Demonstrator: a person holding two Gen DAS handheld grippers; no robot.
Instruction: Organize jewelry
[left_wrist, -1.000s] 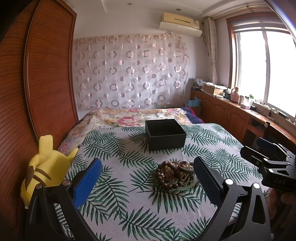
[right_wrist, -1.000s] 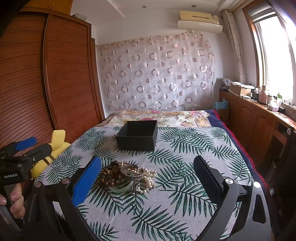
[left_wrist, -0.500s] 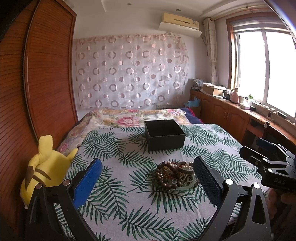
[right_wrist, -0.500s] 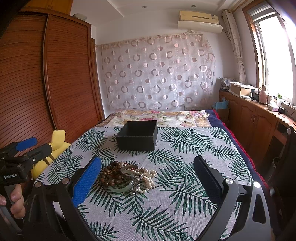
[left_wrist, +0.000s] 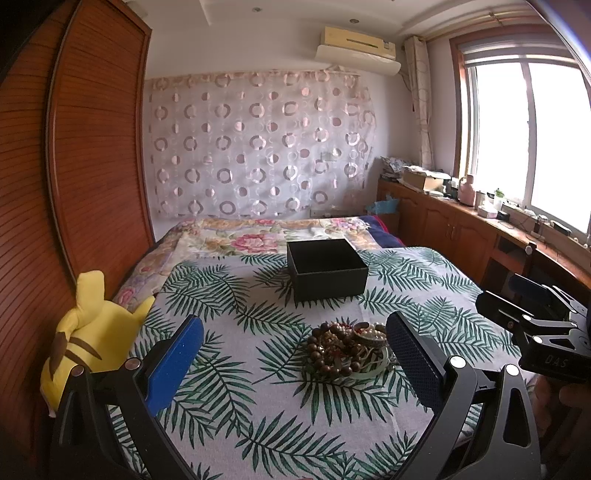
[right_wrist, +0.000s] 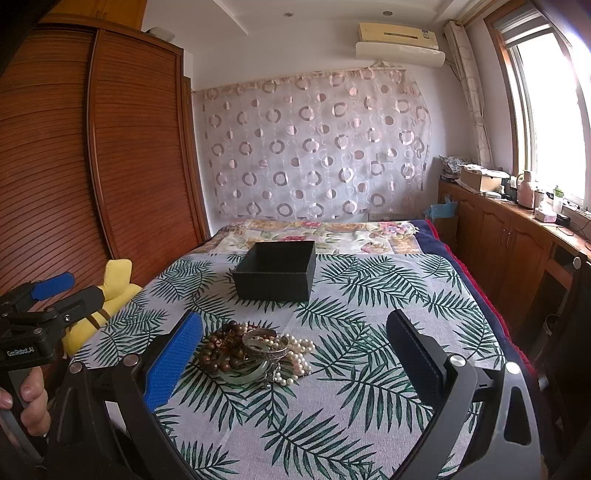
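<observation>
Both sets of jaws spread wide, holding nothing, hovering over the leaf-print cloth (right_wrist: 369, 295) on the bed. Left gripper (left_wrist: 295, 354) with the jewelry pile (left_wrist: 349, 349) just inside its right finger; right gripper (right_wrist: 295, 354) with the same pile close by its blue left finger (right_wrist: 173, 362). Wooden beads, pearls and bangles tangled together in one heap. Open black box (right_wrist: 275, 269) farther back on the cloth, apart from the pile. Yellow plush toy (left_wrist: 88, 332) at the bed's left edge.

Daylight pours from the window (left_wrist: 524, 140), blown out to white glare. Beside it, walls are bright; the wardrobe (right_wrist: 92, 155) opposite stays dimmer. Both views are sharp, with fisheye bending and dark corners.
</observation>
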